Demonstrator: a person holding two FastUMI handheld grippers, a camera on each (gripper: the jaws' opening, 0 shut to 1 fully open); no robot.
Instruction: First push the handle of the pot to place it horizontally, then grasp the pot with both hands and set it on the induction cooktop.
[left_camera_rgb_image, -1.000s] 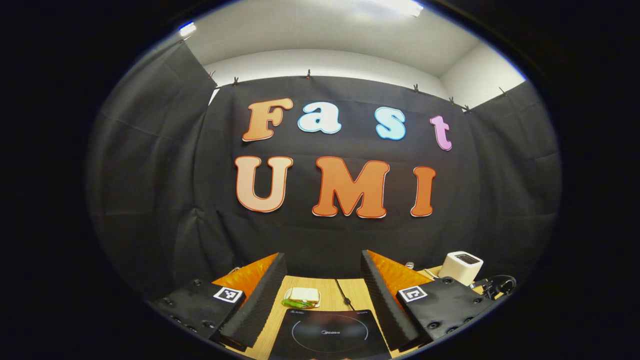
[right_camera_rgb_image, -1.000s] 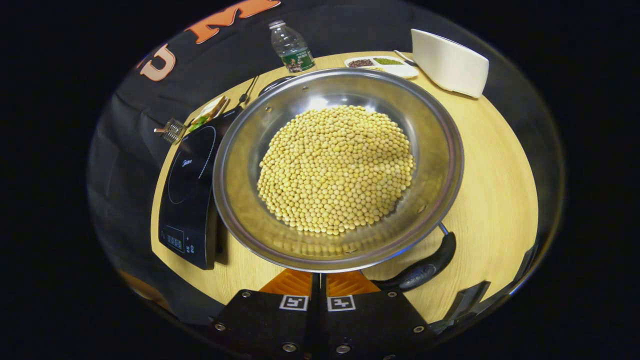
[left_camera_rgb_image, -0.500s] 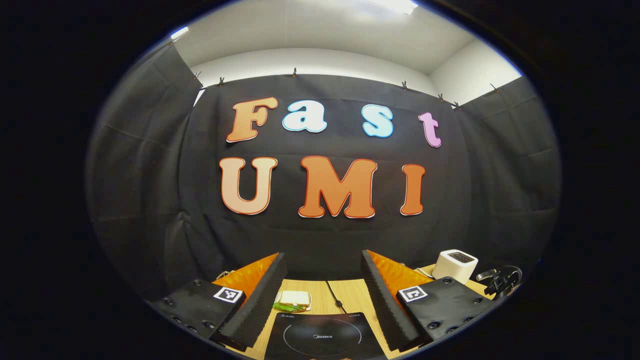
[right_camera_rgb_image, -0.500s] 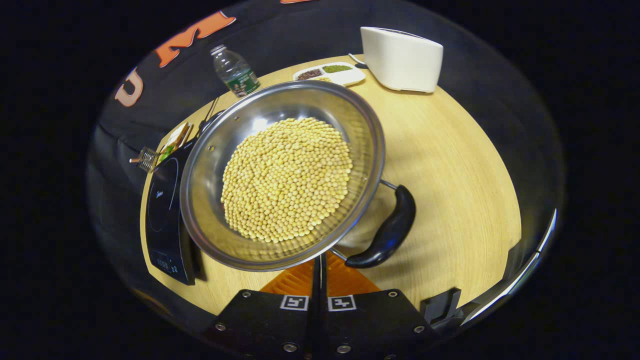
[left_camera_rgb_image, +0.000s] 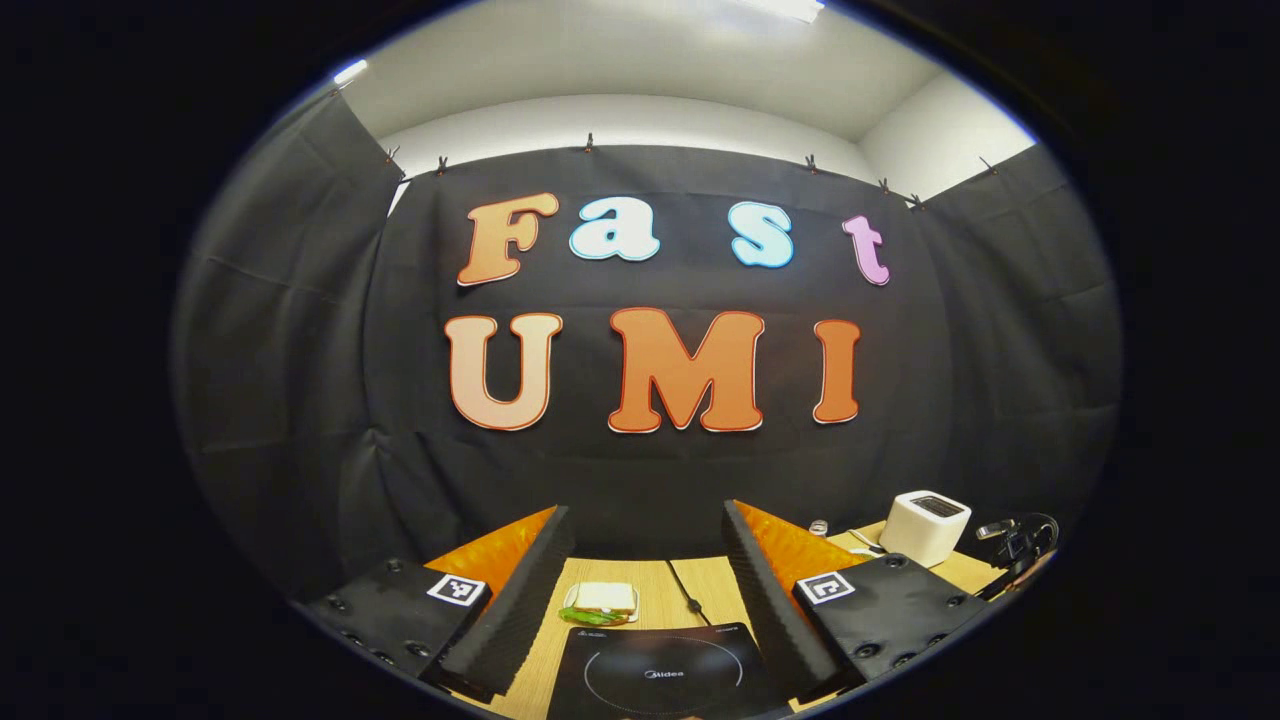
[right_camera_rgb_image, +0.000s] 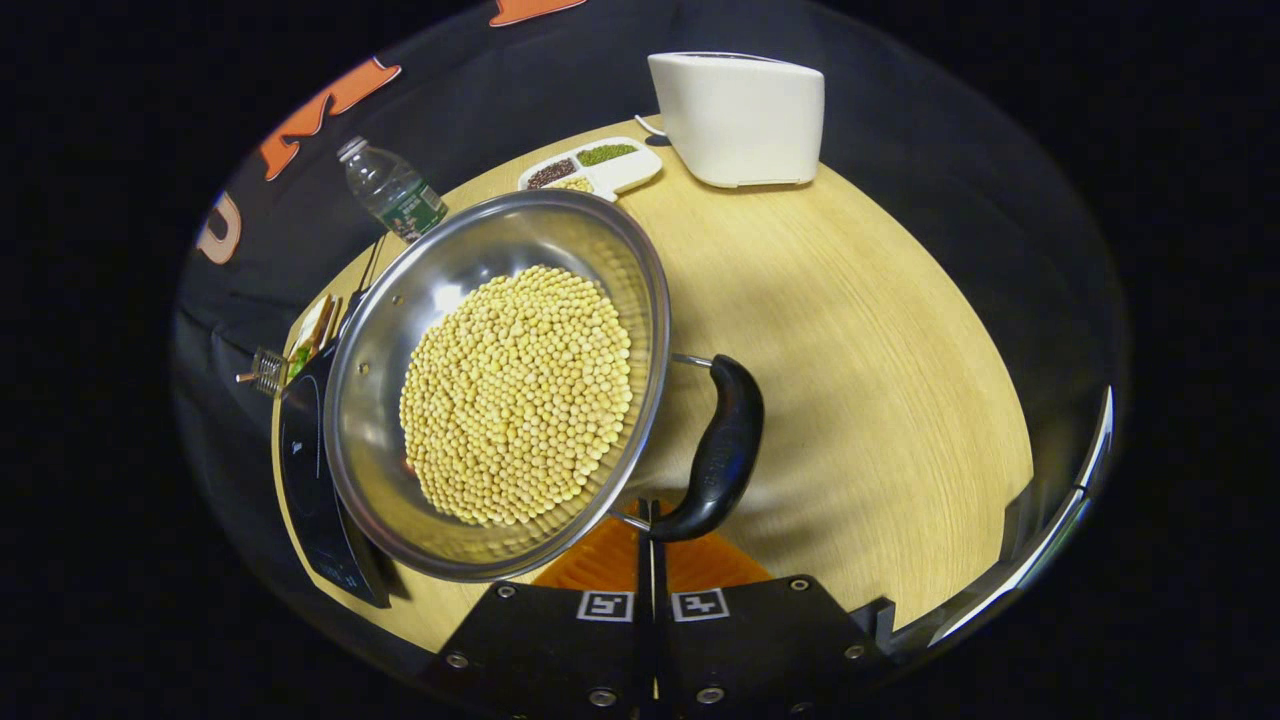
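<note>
The right tongs (right_camera_rgb_image: 648, 530), fingers together, sit bottom centre at the pot (right_camera_rgb_image: 500, 370)'s black handle (right_camera_rgb_image: 722, 450). The pot of beans lies left of centre, beside the cooktop (right_camera_rgb_image: 310, 480). The left tongs (left_camera_rgb_image: 645, 585) stand apart above the cooktop.

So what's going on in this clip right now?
A person works two handheld grippers at a round wooden table. The right gripper, fingers together, sits at the near end of the curved black handle of a steel pot full of yellow beans, apparently pushing it. The left gripper hangs open over the black induction cooktop. The pot rests beside that cooktop, not yet on it.
</note>
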